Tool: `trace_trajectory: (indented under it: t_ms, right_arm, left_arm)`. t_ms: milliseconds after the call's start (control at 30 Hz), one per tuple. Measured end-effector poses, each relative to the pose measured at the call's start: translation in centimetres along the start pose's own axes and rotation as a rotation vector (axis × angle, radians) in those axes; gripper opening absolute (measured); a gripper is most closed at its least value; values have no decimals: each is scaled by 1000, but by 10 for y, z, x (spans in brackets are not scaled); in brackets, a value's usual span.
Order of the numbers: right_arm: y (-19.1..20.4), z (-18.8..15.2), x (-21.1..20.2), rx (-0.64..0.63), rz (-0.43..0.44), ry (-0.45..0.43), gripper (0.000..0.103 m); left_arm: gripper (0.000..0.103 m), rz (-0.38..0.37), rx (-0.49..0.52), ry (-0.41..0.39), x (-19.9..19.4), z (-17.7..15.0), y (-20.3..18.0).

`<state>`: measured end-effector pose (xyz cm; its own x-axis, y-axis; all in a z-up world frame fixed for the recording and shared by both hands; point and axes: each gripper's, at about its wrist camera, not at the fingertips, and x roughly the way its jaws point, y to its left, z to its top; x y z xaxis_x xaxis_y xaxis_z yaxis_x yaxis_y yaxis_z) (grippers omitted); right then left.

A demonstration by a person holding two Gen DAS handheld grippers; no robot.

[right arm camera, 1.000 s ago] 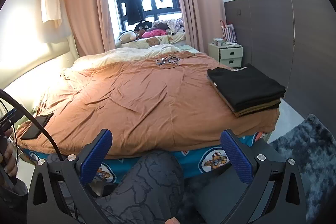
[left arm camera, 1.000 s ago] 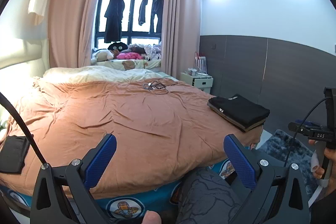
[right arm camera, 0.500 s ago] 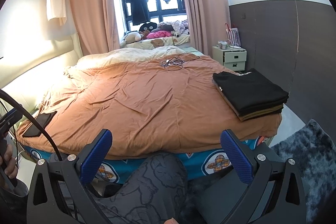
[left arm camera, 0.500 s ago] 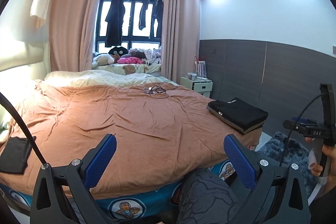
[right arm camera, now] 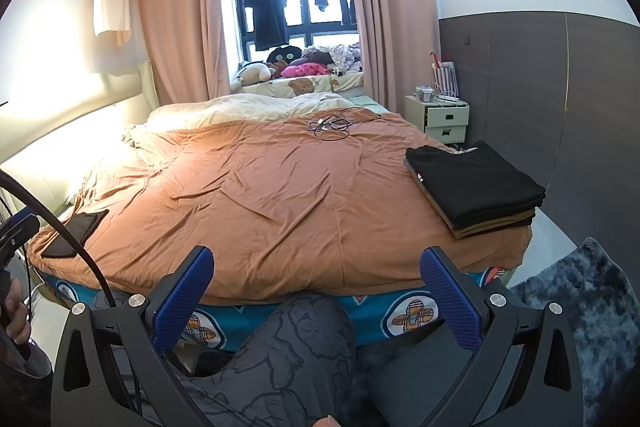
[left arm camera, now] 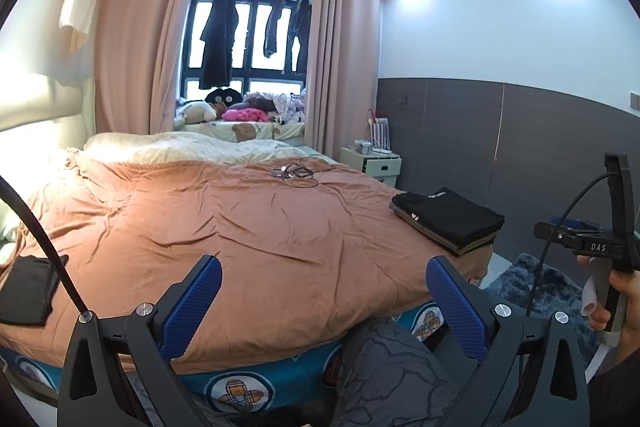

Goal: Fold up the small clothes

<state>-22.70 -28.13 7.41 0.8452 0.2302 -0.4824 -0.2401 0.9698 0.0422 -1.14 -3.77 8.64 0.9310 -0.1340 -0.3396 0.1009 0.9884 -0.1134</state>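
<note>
At the foot of the bed [left arm camera: 248,227] I have both grippers up in the air, facing along the brown cover toward the window. My left gripper [left arm camera: 324,303] has its blue fingers [left arm camera: 192,307] spread wide with nothing between them. My right gripper [right arm camera: 316,295] stands the same, fingers [right arm camera: 448,299] wide apart and empty. The folded stack of clothes [right arm camera: 476,187], black on top with a brown piece beneath, lies on the bed's near right corner, close to the edge; in the left view the same stack [left arm camera: 448,219] sits beyond the right finger. A flat black item [left arm camera: 26,291] rests on the bed's near left corner, and I cannot tell whether it is cloth. A tangle of cables [right arm camera: 332,125] lies on the bed's far part, near the cream blanket. Below the bed's near edge I see a patterned grey trouser leg [right arm camera: 292,355] between my fingers. A dark shaggy rug [right arm camera: 592,303] covers the floor right of the bed.
</note>
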Motion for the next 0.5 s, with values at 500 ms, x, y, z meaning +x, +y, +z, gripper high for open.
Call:
trace_trajectory:
  t_ms: [500]
  right_arm:
    - [5, 1, 4, -39, -2, 14, 103]
  left_arm:
    - [103, -14, -22, 9, 0, -5, 1]
